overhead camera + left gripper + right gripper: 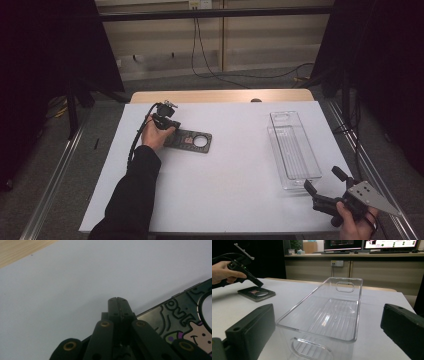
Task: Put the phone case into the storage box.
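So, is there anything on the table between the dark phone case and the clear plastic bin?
Nothing visible. The phone case lies flat at the left hand-held gripper, whose jaws are shut, and bare white table stretches from it to the clear bin. The right hand-held gripper stands open at the bin's near end.

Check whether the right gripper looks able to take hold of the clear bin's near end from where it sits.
Probably yes. The right gripper has its jaws wide open, aimed at the clear bin, whose near end wall lies between them with nothing in the way. The phone case and left gripper sit far across the table.
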A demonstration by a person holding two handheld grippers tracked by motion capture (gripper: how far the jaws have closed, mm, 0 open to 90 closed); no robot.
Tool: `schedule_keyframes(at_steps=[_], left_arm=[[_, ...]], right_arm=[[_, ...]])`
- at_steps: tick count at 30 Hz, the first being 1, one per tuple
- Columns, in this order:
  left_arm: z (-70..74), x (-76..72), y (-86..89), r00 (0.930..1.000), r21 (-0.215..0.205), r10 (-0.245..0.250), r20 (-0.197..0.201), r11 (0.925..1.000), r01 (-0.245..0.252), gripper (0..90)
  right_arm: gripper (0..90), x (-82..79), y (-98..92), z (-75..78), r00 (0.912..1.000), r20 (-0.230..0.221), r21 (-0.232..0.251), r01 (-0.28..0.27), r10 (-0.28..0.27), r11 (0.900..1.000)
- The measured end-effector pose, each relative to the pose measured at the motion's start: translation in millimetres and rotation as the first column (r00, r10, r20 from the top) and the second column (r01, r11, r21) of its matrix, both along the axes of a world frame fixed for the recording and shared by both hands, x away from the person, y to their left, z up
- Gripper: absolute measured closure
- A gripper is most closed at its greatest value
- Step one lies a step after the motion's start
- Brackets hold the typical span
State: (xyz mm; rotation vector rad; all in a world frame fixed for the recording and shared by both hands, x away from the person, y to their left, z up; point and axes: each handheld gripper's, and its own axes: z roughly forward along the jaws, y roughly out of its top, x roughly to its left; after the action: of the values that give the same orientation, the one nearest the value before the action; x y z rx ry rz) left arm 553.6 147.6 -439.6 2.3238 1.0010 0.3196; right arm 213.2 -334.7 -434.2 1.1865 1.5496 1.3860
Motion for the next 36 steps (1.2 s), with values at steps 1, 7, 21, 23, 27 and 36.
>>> schedule_keyframes(at_steps=[1,7,21,23,27,36], left_arm=[[0.0,-0.7,0.7,1.0000,-0.002,0.000,-0.003,1.0000,0.000,90.0],[-0.3,-2.4,3.2,1.0000,-0.014,-0.006,-0.007,0.9999,0.006,90.0],[1.0,-7.3,5.7,0.9992,-0.002,-0.038,-0.014,0.9993,0.038,90.0],[1.0,-8.4,6.3,0.9991,-0.001,-0.042,-0.012,0.9991,0.042,90.0],[1.3,-11.5,7.2,0.9985,-0.001,-0.052,-0.014,0.9986,0.052,90.0],[1.6,-18.1,9.3,0.9975,0.003,-0.070,-0.011,0.9975,0.070,90.0]], right_arm=[[0.0,0.0,0.1,0.0,1.0000,-0.001,0.002,0.001,-0.001,1.000],[0.0,0.1,0.2,-0.1,1.0000,-0.001,0.001,0.001,-0.001,1.000],[0.0,0.2,0.0,-0.1,1.0000,-0.002,0.001,-0.001,0.001,1.000],[0.0,0.2,0.2,-0.1,1.0000,-0.002,0.000,-0.001,0.001,1.000],[0.0,0.3,0.2,-0.1,1.0000,-0.002,0.000,0.000,0.000,1.000],[0.0,0.2,0.1,0.0,1.0000,-0.001,0.000,0.000,0.000,1.000]])
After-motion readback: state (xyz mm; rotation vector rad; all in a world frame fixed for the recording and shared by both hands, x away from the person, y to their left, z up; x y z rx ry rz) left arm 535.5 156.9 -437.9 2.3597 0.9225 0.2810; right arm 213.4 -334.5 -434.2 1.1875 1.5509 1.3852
